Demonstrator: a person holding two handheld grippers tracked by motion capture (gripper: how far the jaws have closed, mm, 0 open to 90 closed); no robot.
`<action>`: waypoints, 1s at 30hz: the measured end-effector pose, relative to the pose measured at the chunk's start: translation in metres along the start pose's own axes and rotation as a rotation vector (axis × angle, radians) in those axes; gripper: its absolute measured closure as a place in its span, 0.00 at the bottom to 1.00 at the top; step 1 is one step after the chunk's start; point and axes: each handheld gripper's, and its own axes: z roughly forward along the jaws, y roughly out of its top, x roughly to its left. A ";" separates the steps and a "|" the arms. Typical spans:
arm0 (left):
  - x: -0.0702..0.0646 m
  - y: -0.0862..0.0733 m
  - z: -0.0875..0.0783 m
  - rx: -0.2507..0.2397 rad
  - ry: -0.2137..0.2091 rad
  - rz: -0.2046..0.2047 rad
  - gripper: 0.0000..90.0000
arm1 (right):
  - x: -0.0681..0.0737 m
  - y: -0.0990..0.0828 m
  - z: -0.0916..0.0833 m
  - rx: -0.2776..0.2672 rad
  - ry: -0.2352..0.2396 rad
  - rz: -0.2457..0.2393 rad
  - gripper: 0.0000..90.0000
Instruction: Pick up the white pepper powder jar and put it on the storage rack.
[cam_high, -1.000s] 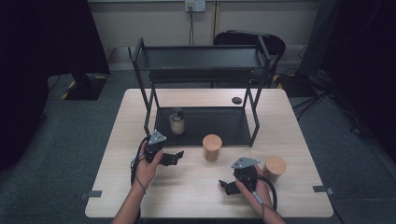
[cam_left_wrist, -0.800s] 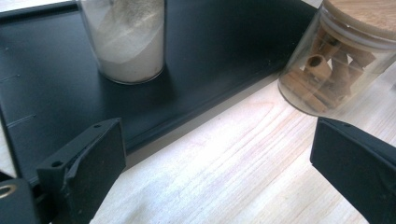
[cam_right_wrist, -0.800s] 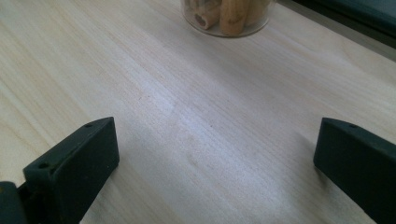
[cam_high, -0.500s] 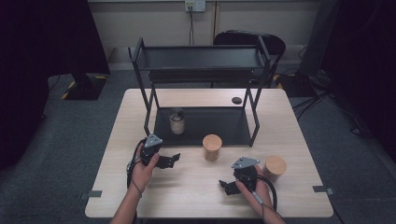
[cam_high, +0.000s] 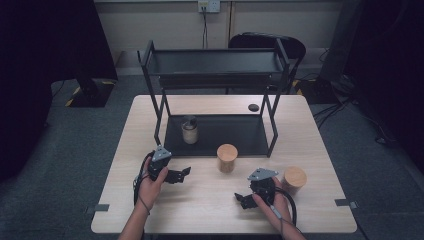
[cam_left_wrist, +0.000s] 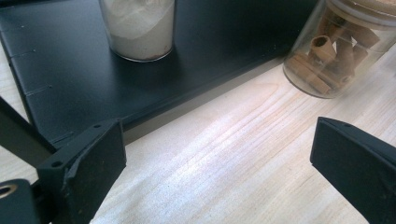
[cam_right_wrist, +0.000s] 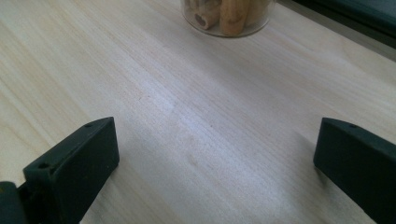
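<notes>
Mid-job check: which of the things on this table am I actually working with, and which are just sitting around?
In play:
left gripper, jaws open
right gripper, jaws open
jar of cinnamon sticks, nearest the left gripper, standing in front of the rack
black rack, with a jar of white powder on its bottom shelf

Likely idle:
second wooden-lidded jar, beside the right hand
small dark disc behind the rack

My jaws stand wide apart over the pale wood counter (cam_left_wrist: 224, 158), nothing between them. Ahead at the left lies the black shelf (cam_left_wrist: 210, 51), and a glass jar of white powder (cam_left_wrist: 138, 28) stands on it. At the upper right, a glass jar of brown sticks (cam_left_wrist: 338, 51) stands on the counter just beside the shelf's edge.
</notes>
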 end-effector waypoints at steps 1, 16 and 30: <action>0.000 0.000 0.000 0.000 0.002 0.000 0.03 | 0.000 0.000 0.000 0.000 0.000 0.000 0.00; 0.002 -0.008 -0.012 0.010 0.015 0.002 0.03 | 0.000 0.000 0.000 0.000 0.000 0.000 0.00; 0.007 -0.011 -0.022 0.002 0.032 0.001 0.03 | 0.000 0.000 0.000 0.000 0.000 0.000 0.00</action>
